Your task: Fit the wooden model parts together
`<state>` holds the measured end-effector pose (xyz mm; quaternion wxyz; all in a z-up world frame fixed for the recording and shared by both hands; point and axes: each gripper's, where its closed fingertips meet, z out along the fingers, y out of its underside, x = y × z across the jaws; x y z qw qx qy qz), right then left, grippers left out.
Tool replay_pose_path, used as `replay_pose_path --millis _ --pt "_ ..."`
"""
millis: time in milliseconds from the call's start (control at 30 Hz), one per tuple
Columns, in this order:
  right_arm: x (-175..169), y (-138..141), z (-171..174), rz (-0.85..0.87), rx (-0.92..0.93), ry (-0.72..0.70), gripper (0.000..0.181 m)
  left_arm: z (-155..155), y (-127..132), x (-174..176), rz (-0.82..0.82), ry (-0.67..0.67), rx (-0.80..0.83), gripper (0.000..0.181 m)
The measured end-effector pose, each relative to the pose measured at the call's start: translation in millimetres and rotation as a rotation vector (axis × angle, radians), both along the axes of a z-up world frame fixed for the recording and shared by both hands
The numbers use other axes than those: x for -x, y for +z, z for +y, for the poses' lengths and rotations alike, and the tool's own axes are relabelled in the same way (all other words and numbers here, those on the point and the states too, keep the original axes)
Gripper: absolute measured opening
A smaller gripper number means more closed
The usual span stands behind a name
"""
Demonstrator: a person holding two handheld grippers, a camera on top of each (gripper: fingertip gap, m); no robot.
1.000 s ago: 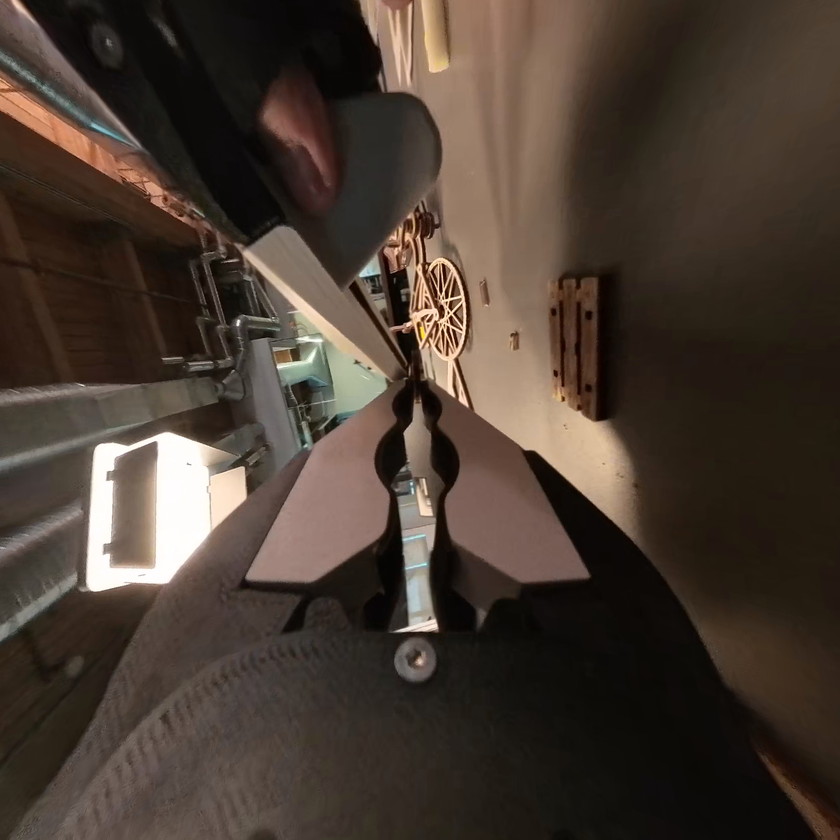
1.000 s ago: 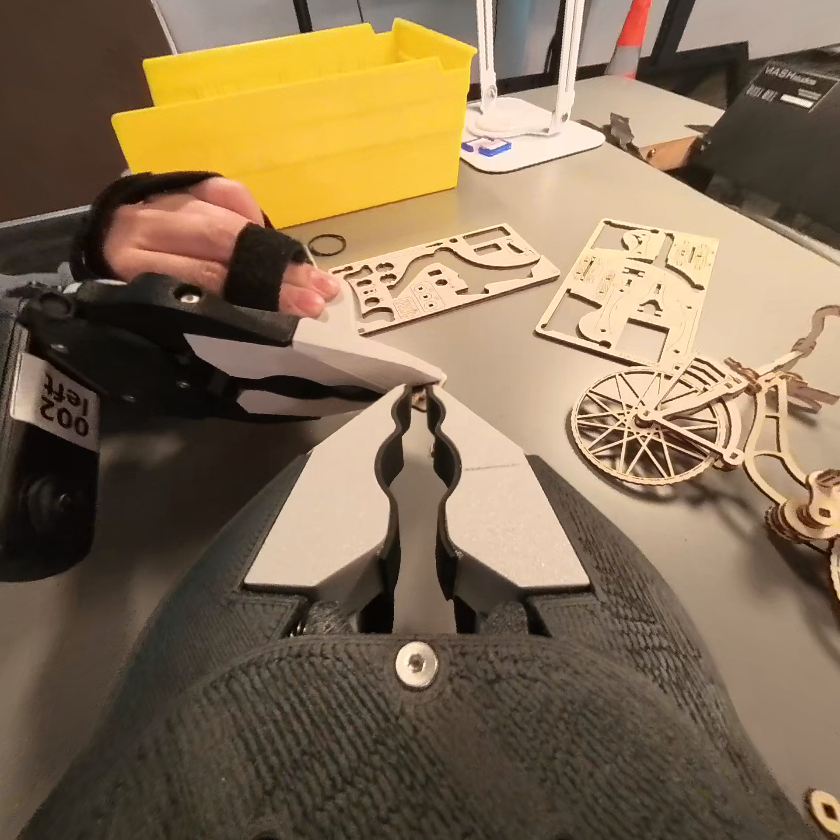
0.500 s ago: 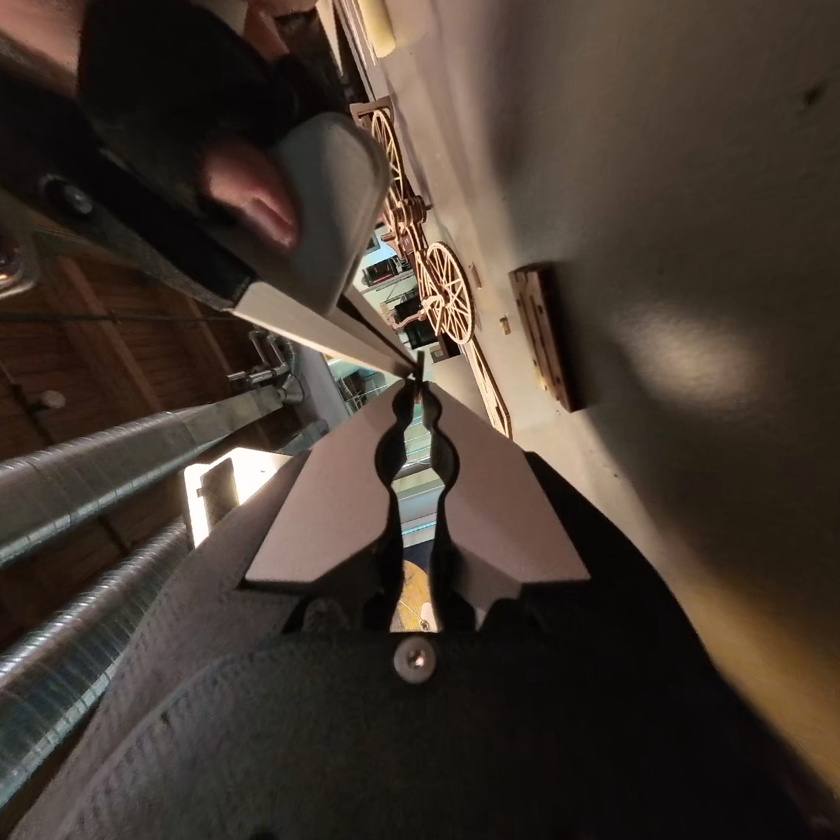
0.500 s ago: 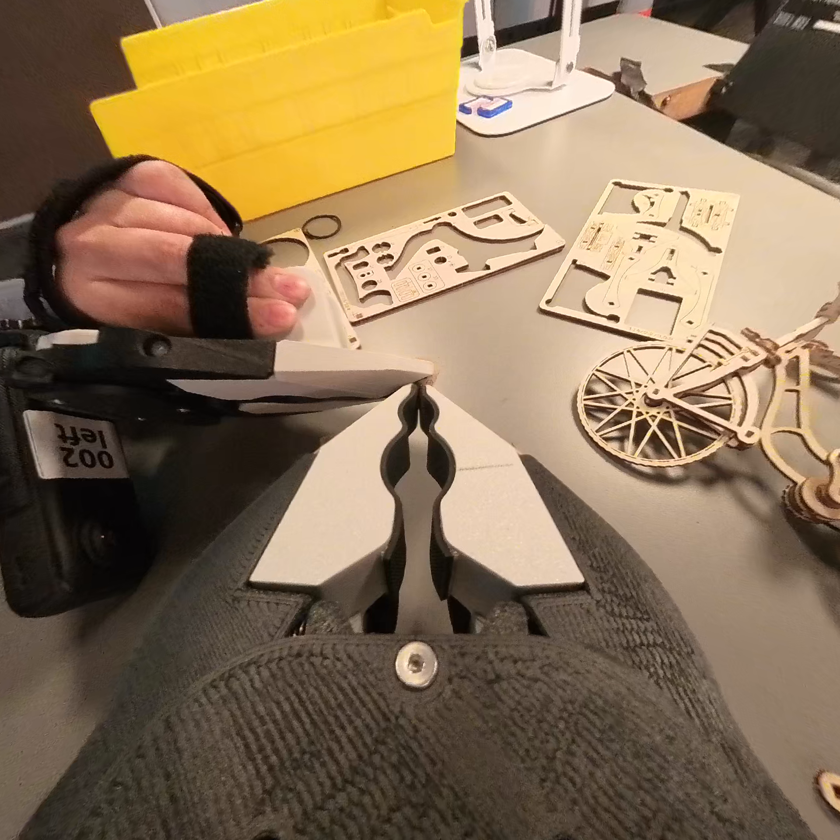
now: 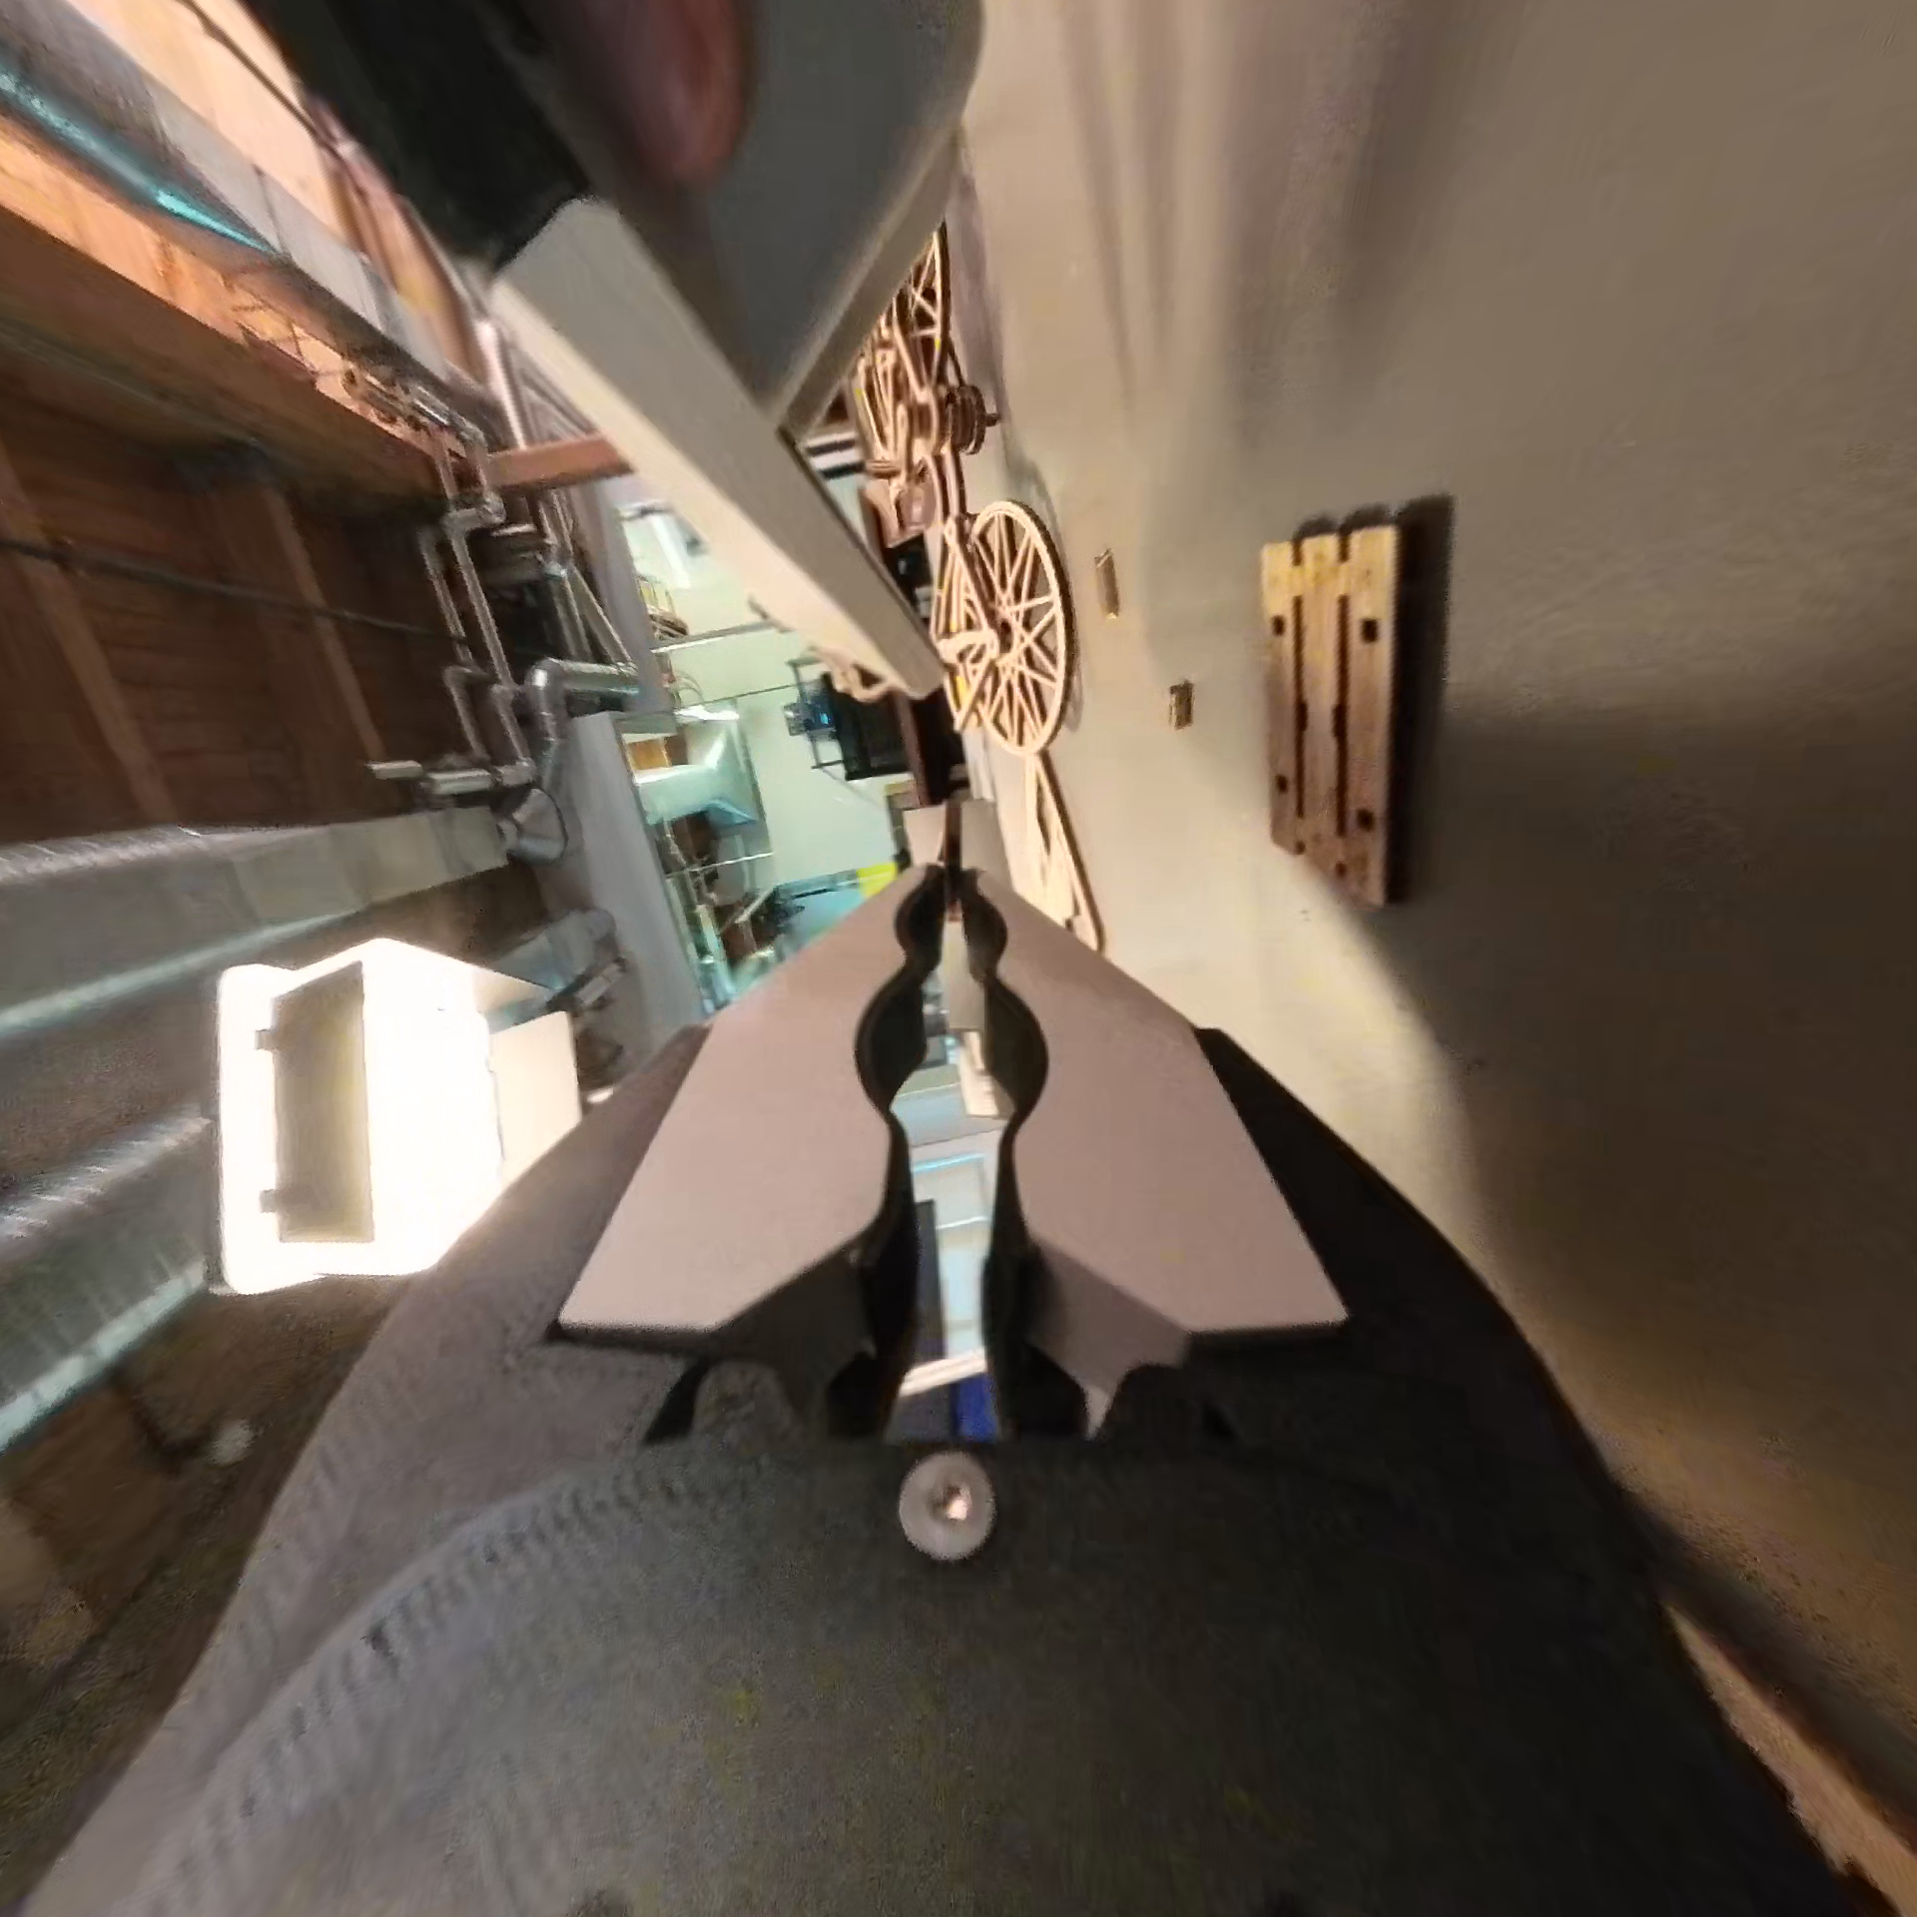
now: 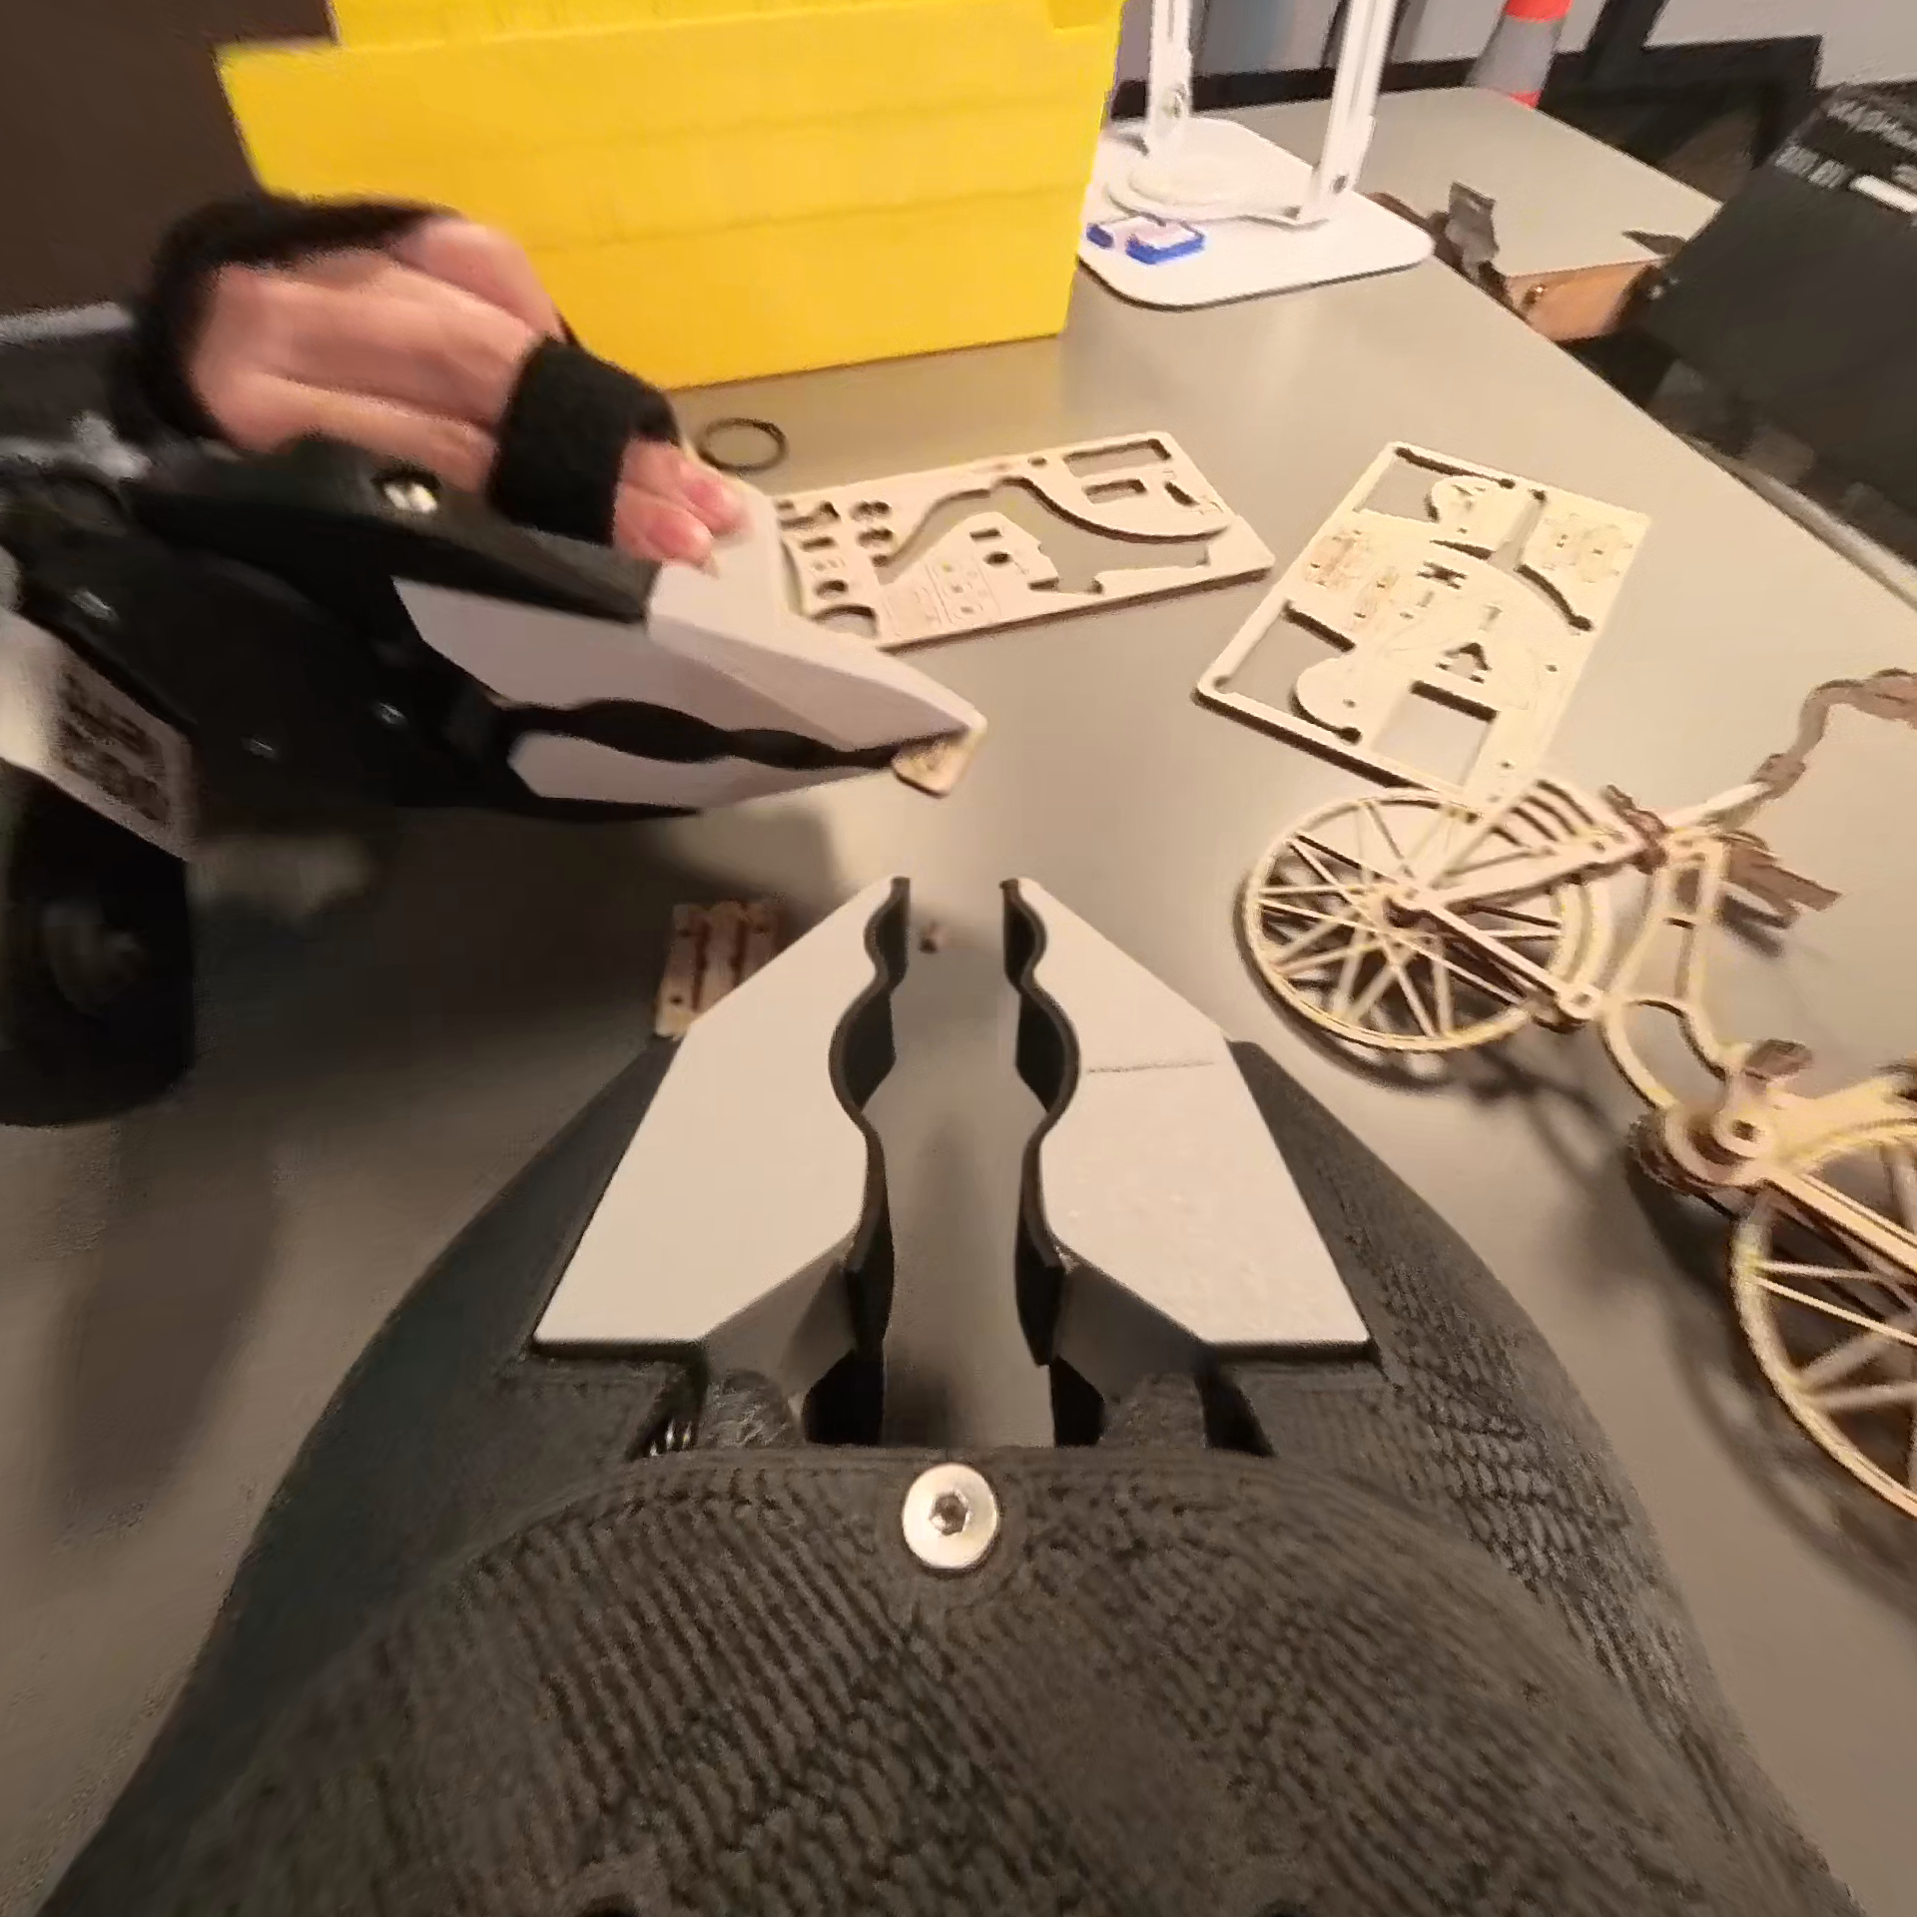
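Observation:
My left gripper is shut on a small flat wooden part, seen edge-on between its tips. In the right wrist view the left gripper hovers above the table at upper left with that small wooden part sticking out of its tips. My right gripper is open and empty, just below and apart from that part. The right gripper's fingers also show at the top of the left wrist view. A partly built wooden bicycle lies on the table to the right.
Two punched-out wooden sheets lie beyond the grippers. A small slatted wooden piece lies left of my right fingers and also shows in the left wrist view. A yellow bin, a black ring and a white lamp base stand behind. The tips of both grippers are at nearly the same place. The partly built wooden bicycle is about 10 centimeters from my right fingertips. Seen from the left wrist view as well.
My right gripper has opened and drawn back from the small part, where both grippers' tips met. My left gripper has moved up and away, still holding the part.

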<state>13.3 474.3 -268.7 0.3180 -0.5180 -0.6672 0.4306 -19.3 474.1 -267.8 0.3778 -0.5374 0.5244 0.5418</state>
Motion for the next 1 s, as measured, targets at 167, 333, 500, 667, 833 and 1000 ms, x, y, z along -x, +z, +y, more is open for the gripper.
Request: replay_pose_path --millis 167,333,500,667,833,1000 --pt "-5.4 -14.1 30.9 -0.062 -0.189 -0.102 0.018 0.6 -4.3 14.0 -0.246 0.070 0.048 0.001" --pt "-2.3 -30.0 35.4 -0.188 -0.157 -0.087 0.015 -0.9 3.3 8.7 -0.763 0.046 0.097 0.001" --pt "8.4 17.8 0.8 0.086 -0.007 0.092 0.019 -13.2 26.5 -13.3 -1.391 -0.154 0.253 0.002" --pt "1.0 45.4 -38.4 0.153 0.160 0.320 0.017 -29.6 37.5 -37.0 -1.680 -0.323 0.476 0.002" --pt "-2.2 52.0 -40.8 0.168 0.302 0.339 0.010 -33.6 36.8 -44.7 -1.700 -0.332 0.534 0.001" --pt "-1.1 49.1 -45.9 0.139 0.328 0.351 0.003 -34.6 30.2 -55.5 -1.697 -0.341 0.595 0.001"
